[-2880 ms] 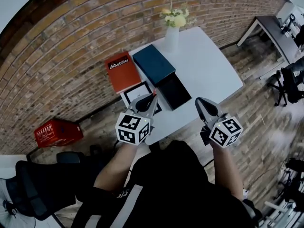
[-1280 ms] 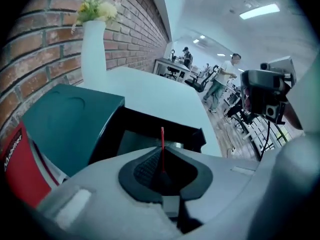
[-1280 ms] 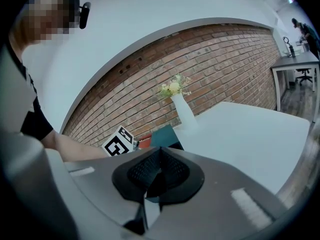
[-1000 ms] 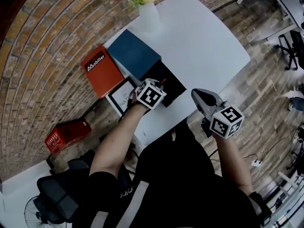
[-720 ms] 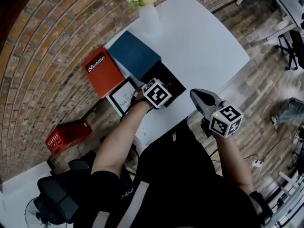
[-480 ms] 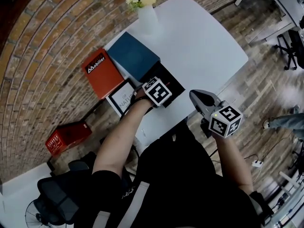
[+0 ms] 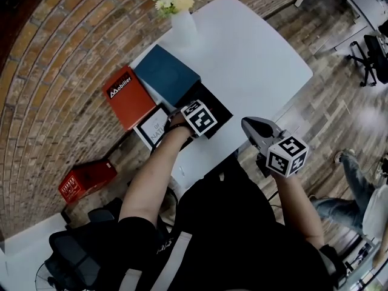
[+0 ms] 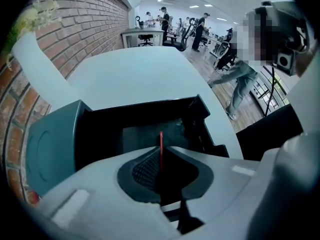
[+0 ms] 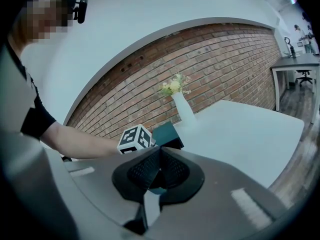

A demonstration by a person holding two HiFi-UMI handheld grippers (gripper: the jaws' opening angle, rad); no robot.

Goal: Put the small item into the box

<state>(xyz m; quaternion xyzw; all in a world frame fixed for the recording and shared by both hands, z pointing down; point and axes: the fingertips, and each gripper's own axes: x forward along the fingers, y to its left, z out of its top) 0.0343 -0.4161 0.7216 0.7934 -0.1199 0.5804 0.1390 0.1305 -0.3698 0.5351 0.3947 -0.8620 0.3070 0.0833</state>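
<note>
An open black box (image 7: 218, 108) stands on the white table (image 7: 254, 59), next to its teal lid (image 7: 167, 74). My left gripper (image 8: 161, 150) hangs over the box's near end, and in the head view its marker cube (image 7: 200, 118) covers the jaws. A thin red item (image 8: 160, 140) stands upright between the pads, above the box's dark inside (image 8: 142, 134). The jaws are opening a little and the pads still touch the item. My right gripper (image 7: 256, 129) is shut and empty, held in the air off the table's near edge.
A white vase of flowers (image 7: 182, 26) stands at the table's far left, behind the lid. A red box (image 7: 129, 96) and a framed print (image 7: 153, 128) lie at the left edge. A red crate (image 7: 85, 179) sits on the floor. Desks, chairs and people fill the room beyond.
The left gripper has gone from the table's near edge out over the black box, where it has held almost still for the last second. The right gripper has barely moved.
</note>
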